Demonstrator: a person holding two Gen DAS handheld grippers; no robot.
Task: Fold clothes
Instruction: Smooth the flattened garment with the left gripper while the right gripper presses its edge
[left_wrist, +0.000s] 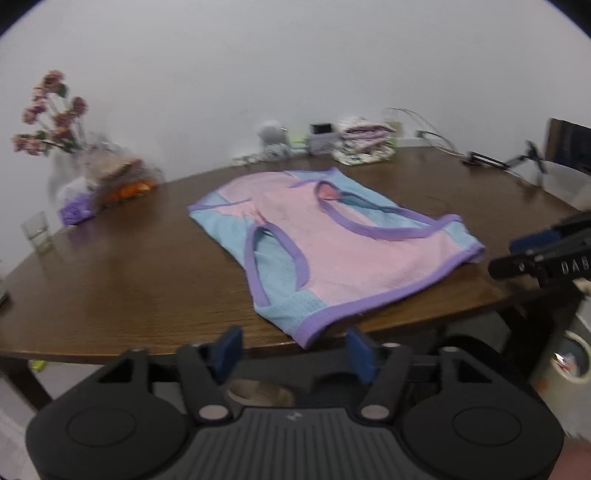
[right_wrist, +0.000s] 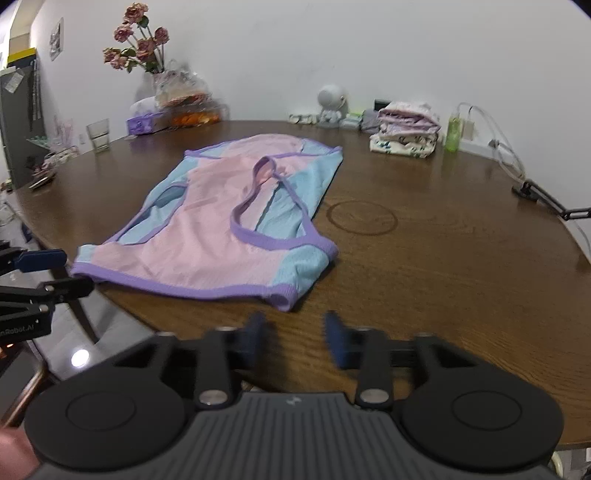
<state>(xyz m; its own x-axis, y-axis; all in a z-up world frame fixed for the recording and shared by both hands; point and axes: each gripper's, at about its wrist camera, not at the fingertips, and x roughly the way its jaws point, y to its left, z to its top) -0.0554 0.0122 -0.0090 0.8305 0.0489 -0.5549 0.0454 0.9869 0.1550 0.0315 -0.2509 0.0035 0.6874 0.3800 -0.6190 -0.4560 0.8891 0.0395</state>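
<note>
Wooden table (right_wrist: 443, 258): vest (right_wrist: 207, 221) flat, hem nearest, neckline pointing away.

Left gripper (left_wrist: 293, 349) and right gripper (right_wrist: 295, 334) hover, jaws apart, empty.

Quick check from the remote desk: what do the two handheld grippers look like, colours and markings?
Both match: the left gripper and right gripper have matte black linkage arms, blue finger pads, round black side discs and a ribbed grey centre plate with a small logo. White lettering marks the sides. No cables or sleeves visible.
</note>
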